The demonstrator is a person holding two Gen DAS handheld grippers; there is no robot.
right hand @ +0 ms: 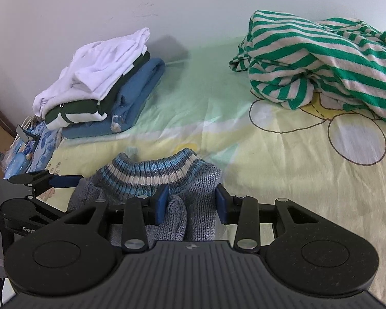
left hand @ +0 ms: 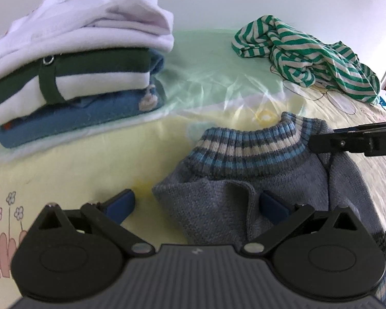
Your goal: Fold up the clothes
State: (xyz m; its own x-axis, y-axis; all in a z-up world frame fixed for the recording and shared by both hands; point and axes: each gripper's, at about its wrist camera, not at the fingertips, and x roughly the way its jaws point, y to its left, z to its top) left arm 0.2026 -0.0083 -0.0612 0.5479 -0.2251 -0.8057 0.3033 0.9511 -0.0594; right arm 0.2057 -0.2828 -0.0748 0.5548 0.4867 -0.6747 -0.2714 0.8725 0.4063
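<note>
Nearest, in the left wrist view: left gripper (left hand: pixel 198 206) with blue pads wide apart, clamping nothing. Left pad (left hand: pixel 121 204) over bare yellow bedsheet (left hand: pixel 72 170); right pad (left hand: pixel 273 207) resting against a folded edge of the grey knit sweater (left hand: pixel 218 206).

Nearest, in the right wrist view: right gripper (right hand: pixel 191 202) partly closed around a bunched fold of the same grey knit sweater (right hand: pixel 182 213). Fabric filling most of the gap, left pad (right hand: pixel 161 200) against the knit; firm pressure from the right pad impossible to tell.

Just beyond both grippers: sweater lying folded on the sheet, striped ribbed collar (left hand: pixel 247 149) in blue, cream and grey turned toward the wall. Right gripper's black fingers entering from the right edge of the left wrist view, at the collar's end.

Further back, left: neat stack of folded clothes (right hand: pixel 100 95), blue at the bottom, dark green and white in the middle, white on top.

Further back, right: crumpled green-and-white striped garment (right hand: pixel 319 61), unfolded, well apart from the stack.

Farthest: plain pale wall (right hand: pixel 167 7).
</note>
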